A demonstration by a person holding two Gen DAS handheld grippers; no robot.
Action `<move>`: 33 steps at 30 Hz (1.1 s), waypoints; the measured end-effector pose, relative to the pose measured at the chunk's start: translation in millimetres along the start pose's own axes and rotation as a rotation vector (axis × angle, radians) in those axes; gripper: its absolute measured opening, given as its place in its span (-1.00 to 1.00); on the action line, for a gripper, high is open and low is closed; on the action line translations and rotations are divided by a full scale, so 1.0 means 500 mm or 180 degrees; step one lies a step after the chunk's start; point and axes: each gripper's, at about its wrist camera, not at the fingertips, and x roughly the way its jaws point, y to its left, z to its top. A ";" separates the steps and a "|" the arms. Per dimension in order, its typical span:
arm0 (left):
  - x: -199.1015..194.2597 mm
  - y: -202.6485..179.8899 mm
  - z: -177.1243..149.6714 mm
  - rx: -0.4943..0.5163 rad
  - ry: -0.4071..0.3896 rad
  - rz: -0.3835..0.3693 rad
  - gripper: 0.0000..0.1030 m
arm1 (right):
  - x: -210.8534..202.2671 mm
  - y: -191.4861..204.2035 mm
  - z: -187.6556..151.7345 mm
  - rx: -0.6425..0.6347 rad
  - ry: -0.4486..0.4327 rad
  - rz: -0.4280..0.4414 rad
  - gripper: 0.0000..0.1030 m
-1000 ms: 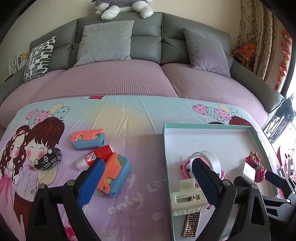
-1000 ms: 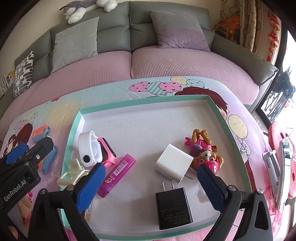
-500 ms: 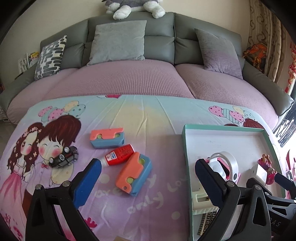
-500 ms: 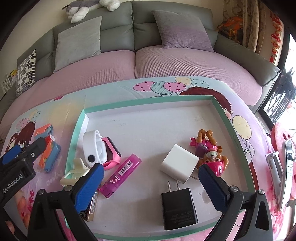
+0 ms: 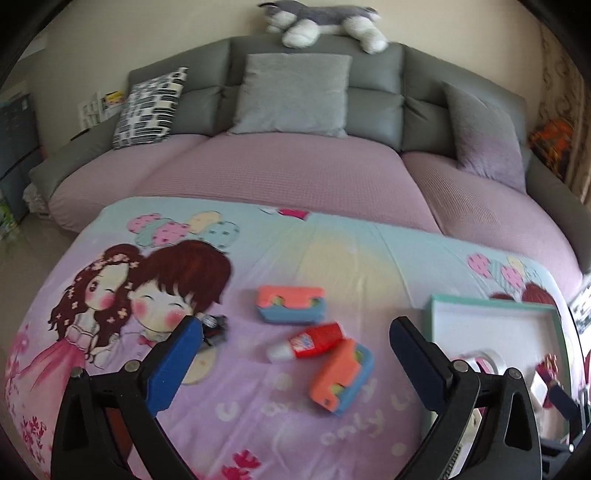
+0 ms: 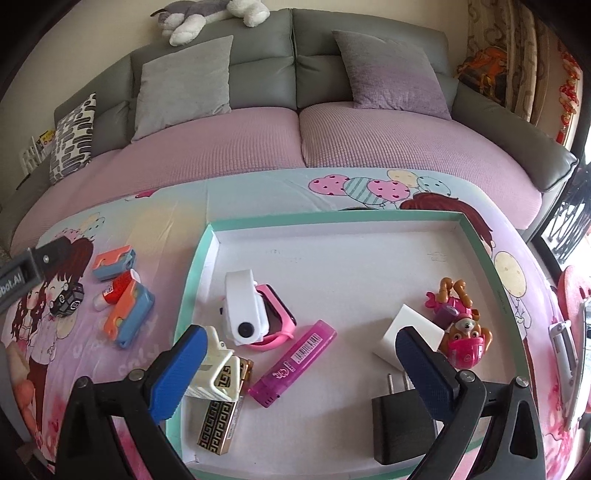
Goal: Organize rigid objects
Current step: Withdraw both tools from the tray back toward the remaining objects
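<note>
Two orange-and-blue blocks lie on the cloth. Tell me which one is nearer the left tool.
The tilted orange-and-blue block, lying just in front of the red glue bottle, between the open left tool's fingers. The other block lies level, beyond the bottle.

A home living room is showing here: a grey sofa [image 6: 295,74] is carrying cushions [image 5: 295,92] and a plush dog [image 5: 325,22].

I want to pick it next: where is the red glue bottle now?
The red glue bottle lies on the cloth between the two orange-blue boxes, left of the tray.
</note>
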 end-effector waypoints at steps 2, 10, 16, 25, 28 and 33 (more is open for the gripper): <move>0.005 0.027 -0.003 -0.0092 -0.0028 0.0053 0.96 | 0.000 0.015 0.001 -0.0045 -0.0024 -0.0019 1.00; 0.053 0.075 -0.027 -0.0116 0.0141 0.0049 0.96 | -0.008 0.066 0.004 -0.0222 -0.0157 0.0026 1.00; 0.060 0.143 -0.030 -0.0288 0.0155 0.0094 0.96 | -0.021 0.101 0.017 -0.0218 -0.0268 0.0241 1.00; 0.096 0.221 -0.055 -0.0565 0.0423 0.0249 0.96 | 0.001 0.219 0.038 -0.0509 -0.0226 0.0416 1.00; 0.109 0.236 -0.062 -0.0633 0.0462 0.0247 0.96 | 0.026 0.253 0.041 -0.0548 -0.0127 0.0521 1.00; 0.128 0.228 -0.060 -0.0553 0.0409 0.0141 0.96 | 0.070 0.289 0.026 -0.0600 0.0025 0.0589 1.00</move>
